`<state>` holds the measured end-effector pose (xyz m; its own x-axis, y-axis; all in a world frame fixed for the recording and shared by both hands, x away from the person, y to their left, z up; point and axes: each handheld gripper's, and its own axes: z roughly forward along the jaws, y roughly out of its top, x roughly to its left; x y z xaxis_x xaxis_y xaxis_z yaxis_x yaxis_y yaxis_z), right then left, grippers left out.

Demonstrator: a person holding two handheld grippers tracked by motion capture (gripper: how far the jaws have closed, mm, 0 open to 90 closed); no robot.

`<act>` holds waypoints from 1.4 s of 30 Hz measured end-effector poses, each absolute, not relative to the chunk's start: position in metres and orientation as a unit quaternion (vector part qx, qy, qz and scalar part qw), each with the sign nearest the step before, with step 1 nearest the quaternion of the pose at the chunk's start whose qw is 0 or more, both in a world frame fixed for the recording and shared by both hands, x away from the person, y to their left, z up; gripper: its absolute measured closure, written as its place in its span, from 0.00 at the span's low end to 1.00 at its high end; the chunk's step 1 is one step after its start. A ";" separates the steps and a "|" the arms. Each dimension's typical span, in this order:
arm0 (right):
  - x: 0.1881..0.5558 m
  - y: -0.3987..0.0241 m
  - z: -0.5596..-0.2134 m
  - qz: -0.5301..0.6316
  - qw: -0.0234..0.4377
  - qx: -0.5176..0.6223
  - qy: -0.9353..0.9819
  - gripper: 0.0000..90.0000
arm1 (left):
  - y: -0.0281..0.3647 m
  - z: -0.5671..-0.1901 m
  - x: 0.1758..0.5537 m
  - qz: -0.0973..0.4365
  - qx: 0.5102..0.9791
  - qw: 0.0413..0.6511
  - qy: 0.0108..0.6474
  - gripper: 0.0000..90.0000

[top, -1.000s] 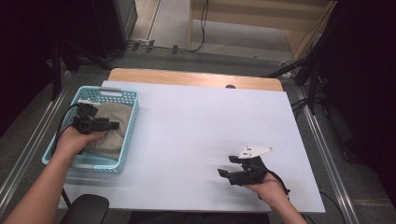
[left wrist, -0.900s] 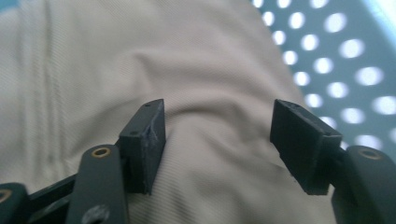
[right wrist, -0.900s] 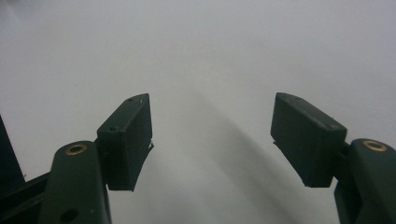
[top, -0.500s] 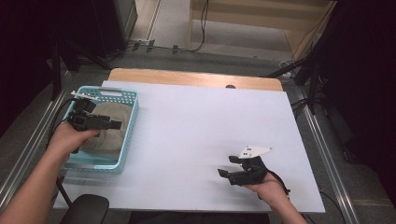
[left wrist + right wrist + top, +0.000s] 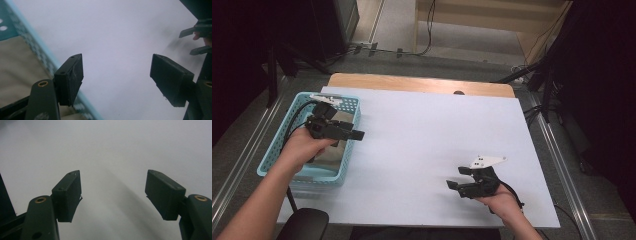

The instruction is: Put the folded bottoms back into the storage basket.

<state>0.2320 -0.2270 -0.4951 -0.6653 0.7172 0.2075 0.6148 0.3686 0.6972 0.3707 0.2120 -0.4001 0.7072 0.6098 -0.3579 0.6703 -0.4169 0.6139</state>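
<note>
A light blue basket (image 5: pixel 274 146) stands at the table's left edge with a beige cloth (image 5: pixel 331 158) lying in it. My left gripper (image 5: pixel 354 132) hovers over the basket's right rim and points toward the white tabletop. Its jaws have just been opening and stand open with nothing between them. The left gripper view has the left gripper (image 5: pixel 117 72) over the basket rim (image 5: pixel 37 47) and the cloth (image 5: pixel 17 65). Near the front right of the table my right gripper (image 5: pixel 455 177) is open and empty; the right gripper (image 5: pixel 113 192) faces bare white surface.
A white sheet (image 5: pixel 427 125) covers the table, with a wooden strip (image 5: pixel 412 84) along its back edge. Metal rails run along both sides. A black rounded object (image 5: pixel 307 224) sits below the front left corner. The right gripper (image 5: pixel 196 40) appears far off in the left gripper view.
My left gripper has lifted off the cloth in the basket and shifted right toward the basket's rim, its jaws wider apart. The cloth stays in the basket. The right gripper has not moved.
</note>
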 end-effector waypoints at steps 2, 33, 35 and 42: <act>0.232 -0.227 -0.495 0.391 0.067 0.403 0.825 0.31 | 0.204 -0.401 0.371 -0.044 0.843 0.383 0.375 0.30; 0.233 -0.230 -0.495 0.386 0.059 0.411 0.824 0.31 | 0.155 -0.445 0.333 -0.064 0.864 0.362 0.345 0.31; 0.233 -0.230 -0.495 0.386 0.059 0.410 0.824 0.31 | 0.157 -0.445 0.328 -0.062 0.865 0.361 0.343 0.31; 0.233 -0.230 -0.495 0.386 0.059 0.411 0.824 0.31 | 0.163 -0.446 0.312 -0.063 0.867 0.361 0.339 0.31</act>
<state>0.2328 -0.2298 -0.4948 -0.6561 0.7218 0.2201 0.6316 0.3656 0.6836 0.3119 0.1627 -0.4461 0.7621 0.5423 -0.3537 0.6331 -0.5097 0.5826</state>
